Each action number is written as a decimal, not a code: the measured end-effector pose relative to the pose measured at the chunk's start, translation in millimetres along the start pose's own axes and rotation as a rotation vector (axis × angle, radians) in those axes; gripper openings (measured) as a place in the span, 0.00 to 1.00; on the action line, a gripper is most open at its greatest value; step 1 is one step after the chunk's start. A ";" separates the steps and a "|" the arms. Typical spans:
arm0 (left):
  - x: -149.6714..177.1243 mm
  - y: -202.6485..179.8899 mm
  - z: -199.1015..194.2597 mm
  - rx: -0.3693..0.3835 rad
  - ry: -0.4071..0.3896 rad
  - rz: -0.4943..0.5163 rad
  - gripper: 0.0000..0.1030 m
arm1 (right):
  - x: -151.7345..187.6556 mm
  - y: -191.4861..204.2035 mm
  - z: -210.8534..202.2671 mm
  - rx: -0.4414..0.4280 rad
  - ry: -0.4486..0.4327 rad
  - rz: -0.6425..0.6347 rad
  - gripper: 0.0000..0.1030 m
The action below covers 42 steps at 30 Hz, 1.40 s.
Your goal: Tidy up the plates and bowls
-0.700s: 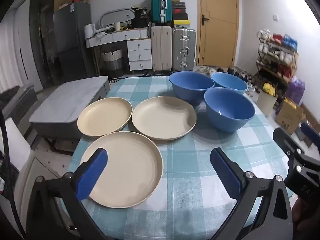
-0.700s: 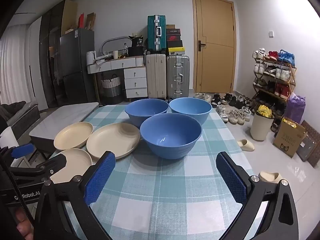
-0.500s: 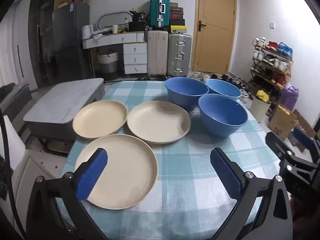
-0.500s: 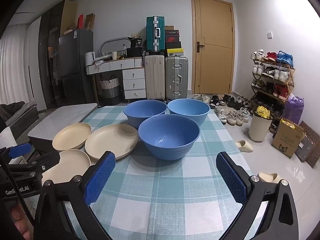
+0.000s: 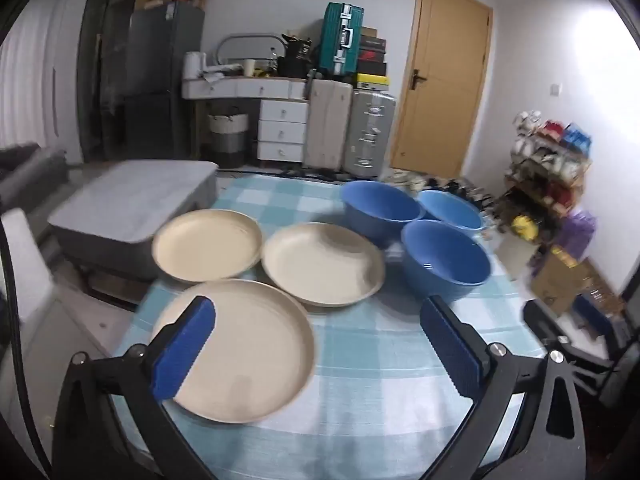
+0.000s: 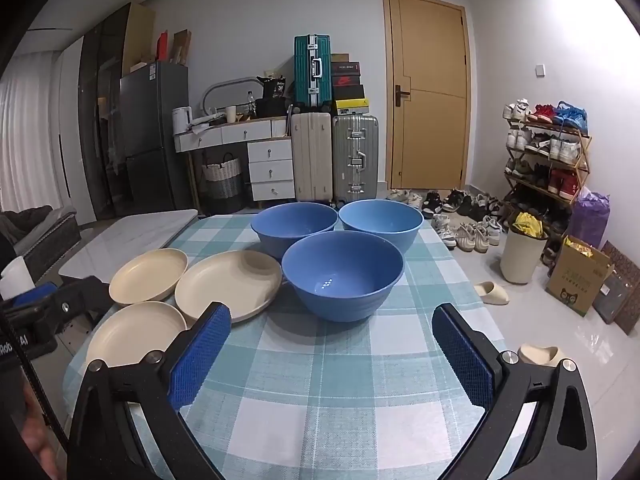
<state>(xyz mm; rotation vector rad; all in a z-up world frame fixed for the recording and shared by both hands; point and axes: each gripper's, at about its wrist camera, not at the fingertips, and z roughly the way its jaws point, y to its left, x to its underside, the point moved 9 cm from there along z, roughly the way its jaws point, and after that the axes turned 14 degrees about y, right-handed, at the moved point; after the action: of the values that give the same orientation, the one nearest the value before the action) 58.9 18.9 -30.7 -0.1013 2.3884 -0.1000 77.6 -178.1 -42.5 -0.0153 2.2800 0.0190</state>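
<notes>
Left wrist view: your left gripper hangs spread wide and empty, its left finger over the nearest cream plate at lower centre, likely lining up for stacking; against 0.5 s ago the table scene sits further right and blurred, so you are swinging left. Right wrist view: your right gripper is likewise released, holding nothing, centred low on the near blue bowl mid-frame, three bowls clustered for nesting; framing barely differs, bowls slightly lower.
</notes>
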 end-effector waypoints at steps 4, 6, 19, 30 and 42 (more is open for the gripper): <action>0.1 0.3 -1.6 -0.062 -0.007 0.063 1.00 | 0.4 4.8 -1.2 -0.005 -0.004 -0.012 1.00; -0.7 1.1 -1.4 -0.065 -0.006 0.063 1.00 | -0.2 10.4 -7.0 -0.008 -0.041 -0.035 1.00; -5.7 13.9 -8.6 -0.126 -0.016 0.007 1.00 | 4.2 21.7 -4.7 -0.027 -0.010 -0.064 1.00; -4.7 2.6 -12.5 -0.129 -0.036 0.069 1.00 | 3.1 25.6 -7.9 -0.072 -0.028 -0.055 1.00; -1.6 1.8 -9.7 -0.111 -0.030 0.080 1.00 | 6.3 26.4 -7.2 -0.064 -0.023 -0.041 1.00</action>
<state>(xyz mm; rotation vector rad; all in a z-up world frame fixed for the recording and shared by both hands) 53.3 21.2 -22.8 -0.0590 2.3639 0.0708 67.6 -151.9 -42.4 -0.0952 2.2550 0.0707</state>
